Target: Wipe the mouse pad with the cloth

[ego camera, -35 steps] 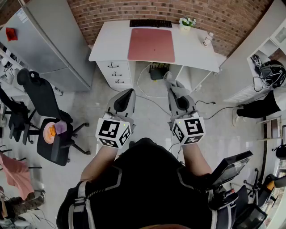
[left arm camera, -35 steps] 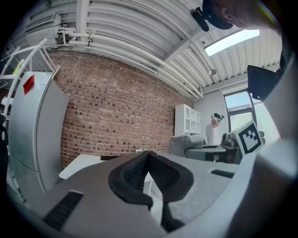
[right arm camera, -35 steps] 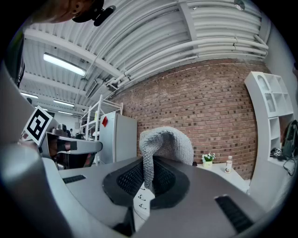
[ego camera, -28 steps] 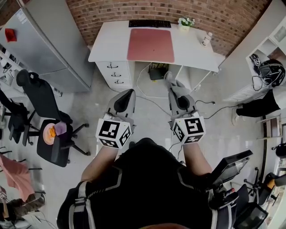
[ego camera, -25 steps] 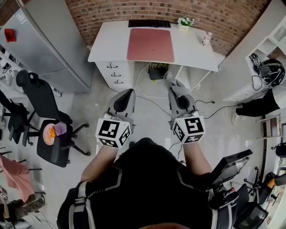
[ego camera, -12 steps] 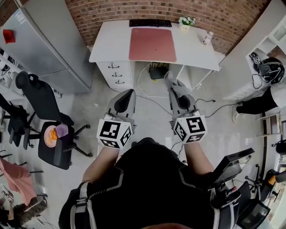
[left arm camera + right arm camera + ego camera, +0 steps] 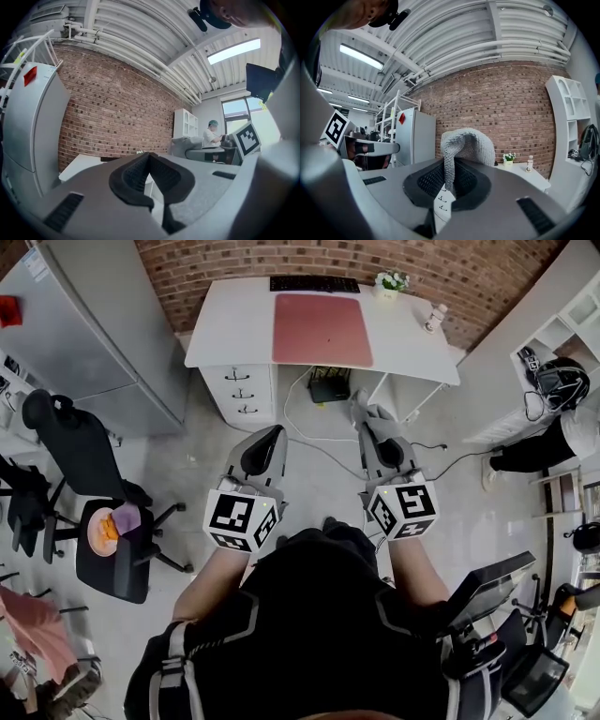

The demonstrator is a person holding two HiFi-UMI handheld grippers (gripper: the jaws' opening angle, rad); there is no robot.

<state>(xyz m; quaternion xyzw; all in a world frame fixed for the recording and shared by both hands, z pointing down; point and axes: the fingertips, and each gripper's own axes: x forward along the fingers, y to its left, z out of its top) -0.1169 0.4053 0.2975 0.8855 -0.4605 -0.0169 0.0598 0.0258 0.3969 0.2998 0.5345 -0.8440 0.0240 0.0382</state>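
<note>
The red mouse pad (image 7: 322,329) lies on a white desk (image 7: 230,334) against the brick wall, well ahead of both grippers. My right gripper (image 7: 367,420) is held over the floor, shut on a grey knitted cloth (image 7: 373,412). In the right gripper view the cloth (image 7: 467,141) sticks up from between the closed jaws of that gripper (image 7: 450,165). My left gripper (image 7: 274,433) hangs beside it, level with it. Its jaws (image 7: 149,157) meet with nothing between them. A sliver of the desk (image 7: 79,164) shows past them.
A black keyboard (image 7: 314,284), a small potted plant (image 7: 392,282) and a bottle (image 7: 433,320) stand on the desk. Drawers (image 7: 242,390) and cables (image 7: 309,432) sit under it. An office chair (image 7: 112,540) carrying an orange plate stands left, beside a grey cabinet (image 7: 94,324).
The view has shifted slightly and the desk sits a little nearer. Both grippers keep the same pose, with the cloth still held in the right one.
</note>
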